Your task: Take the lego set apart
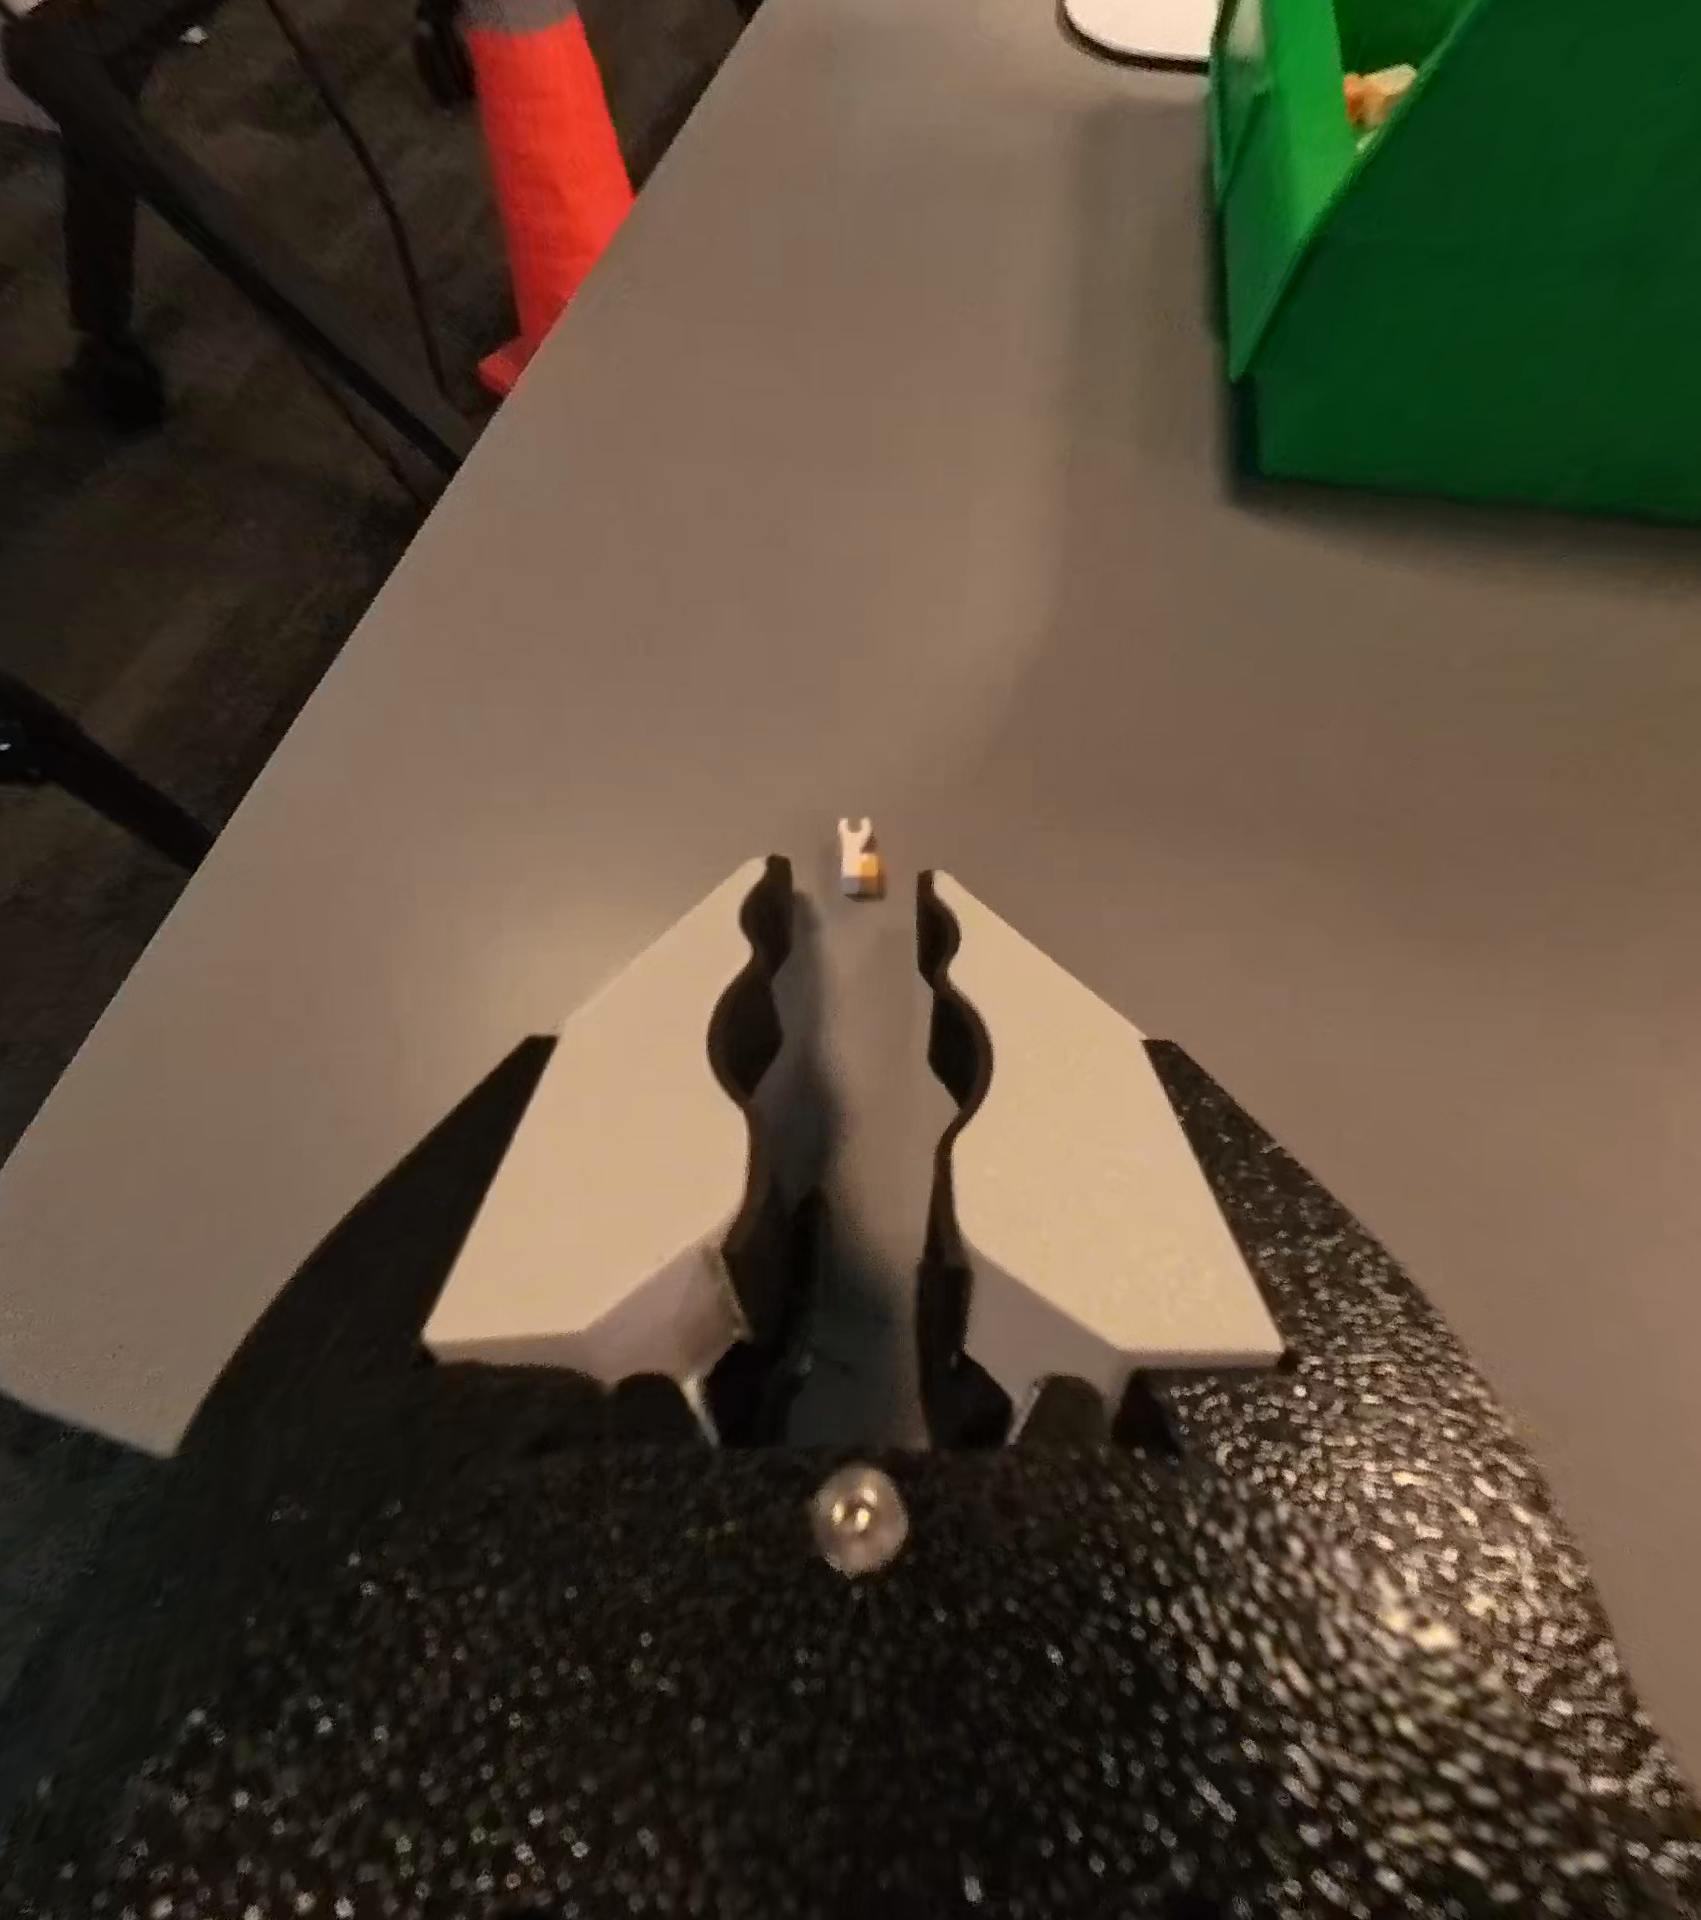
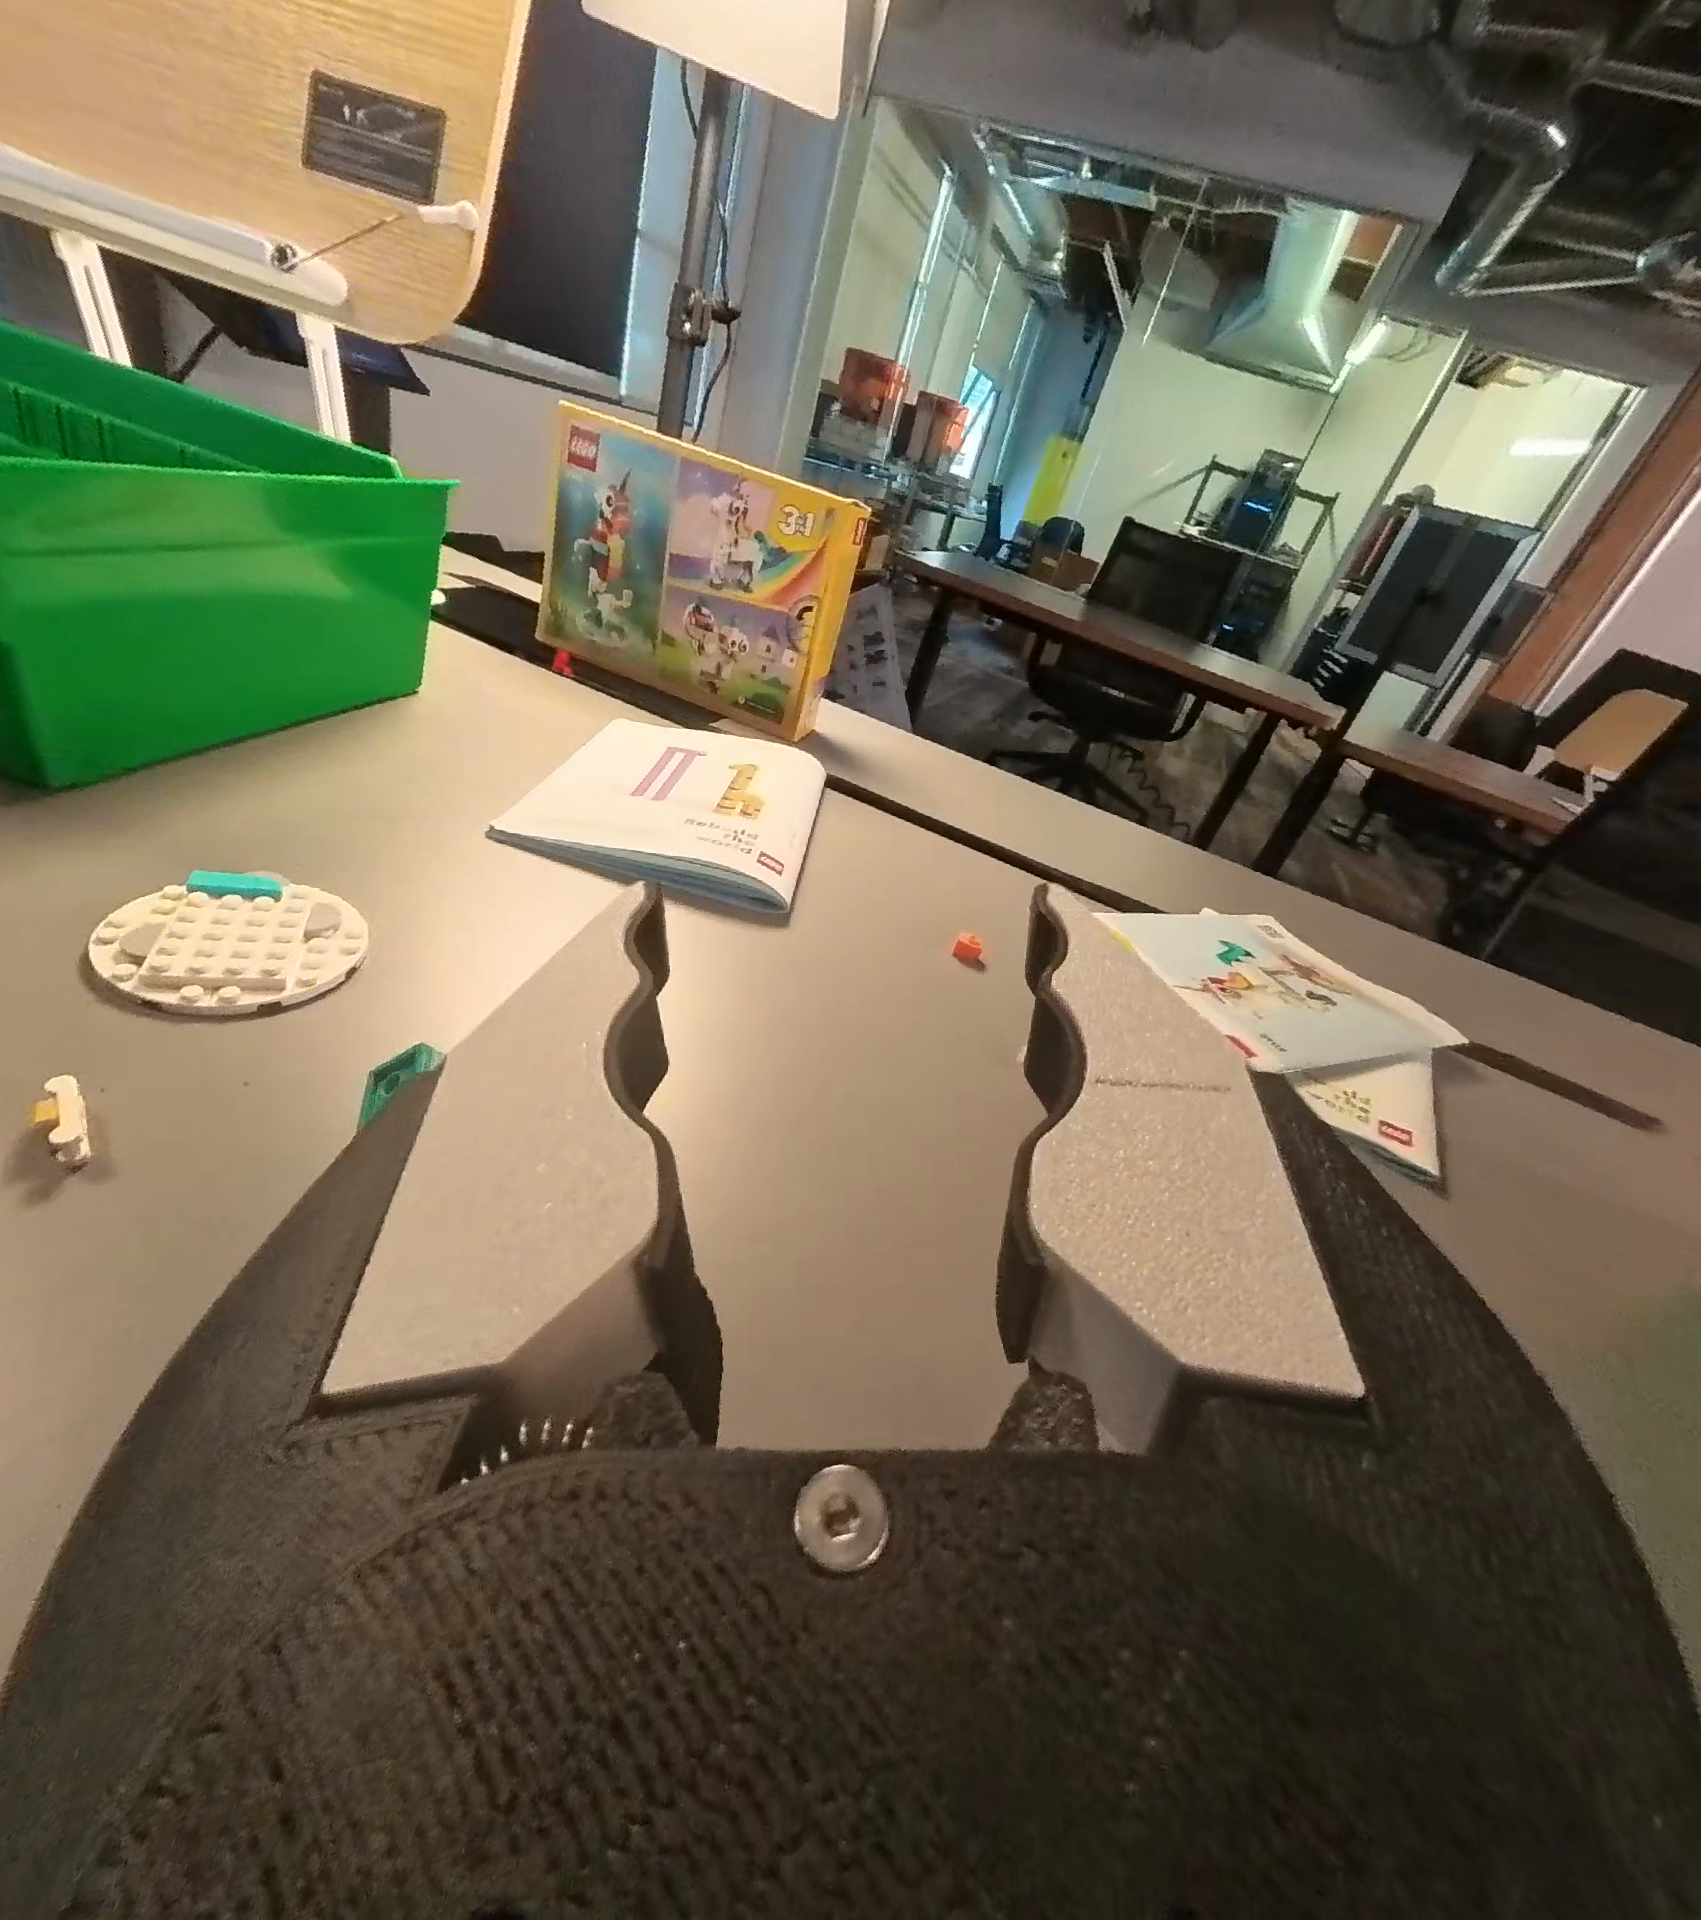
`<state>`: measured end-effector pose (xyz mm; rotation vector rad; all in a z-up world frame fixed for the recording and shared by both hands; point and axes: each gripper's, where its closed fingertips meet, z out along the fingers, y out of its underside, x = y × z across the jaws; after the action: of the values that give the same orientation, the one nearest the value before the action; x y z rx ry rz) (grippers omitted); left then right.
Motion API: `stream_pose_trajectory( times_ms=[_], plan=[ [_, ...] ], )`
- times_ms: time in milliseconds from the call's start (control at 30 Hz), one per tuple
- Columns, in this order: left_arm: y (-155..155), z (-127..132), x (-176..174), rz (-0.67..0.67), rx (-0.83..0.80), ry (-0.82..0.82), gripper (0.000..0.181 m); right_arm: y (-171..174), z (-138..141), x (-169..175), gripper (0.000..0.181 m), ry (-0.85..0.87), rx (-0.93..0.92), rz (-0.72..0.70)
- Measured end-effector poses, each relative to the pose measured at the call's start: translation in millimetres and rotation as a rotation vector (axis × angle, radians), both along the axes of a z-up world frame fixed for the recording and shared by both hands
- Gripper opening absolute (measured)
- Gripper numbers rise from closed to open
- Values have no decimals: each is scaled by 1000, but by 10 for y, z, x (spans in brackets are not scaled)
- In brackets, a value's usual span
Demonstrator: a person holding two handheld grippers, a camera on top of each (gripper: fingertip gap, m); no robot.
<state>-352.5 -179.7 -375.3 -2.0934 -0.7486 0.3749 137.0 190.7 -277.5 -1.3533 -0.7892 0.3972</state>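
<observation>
Left gripper (image 1: 846, 873): jaws part open with a narrow gap, holding nothing. A small white-and-orange piece (image 1: 859, 858) lies on the gray tabletop (image 1: 1085, 665) just ahead of the tips, in line with the gap and a bit nearer the right-hand tip. Whether it touches either tip I can't tell; it looks just clear. View is slightly blurred. A green bin (image 1: 1532, 270) sits well off toward the upper right, with some light-coloured bits inside too blurred to identify. An orange cone (image 1: 545, 177) stands on the floor beyond the tabletop edge.

Right gripper (image 2: 846, 914): jaws wide open, empty, with bare tabletop between them. A small red piece (image 2: 968, 948) lies just ahead of the tips, nearer the right-hand one, not touching. A teal piece (image 2: 397, 1081) sits right beside the outer edge of the left-hand finger, partly hidden by it. Further left, well apart from the jaws, are a round white plate with studs (image 2: 228, 951), carrying a white square plate and a teal piece at its far rim, and a small white-and-yellow piece (image 2: 65, 1120) nearer the camera.

Ahead: an instruction booklet (image 2: 664, 816), flat. A second booklet (image 2: 1282, 997) lies right of the right-hand finger. The yellow set box (image 2: 695, 571) stands upright behind the first booklet.
</observation>
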Motion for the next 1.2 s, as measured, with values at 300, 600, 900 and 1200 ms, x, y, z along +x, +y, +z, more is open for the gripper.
stream_pose_trajectory(
  times_ms=[300, 600, 900, 1200],
  plan=[
    [129, -27, 83, -70, -44, -53, 5, -23, 10, 25, 69, 15, -11, 13],
    [2265, 923, 3091, -1060, 270, -6, 5, 412, -110, 303, 61, -88, -63, -90],
    [3658, 396, 4366, -1446, 25, 27, 5, 1069, -669, 383, 52, -237, -470, 8],
    [4074, -29, 4220, -1357, -136, -83, 23, 1328, -872, 89, 28, -276, -653, 135]
  ],
)
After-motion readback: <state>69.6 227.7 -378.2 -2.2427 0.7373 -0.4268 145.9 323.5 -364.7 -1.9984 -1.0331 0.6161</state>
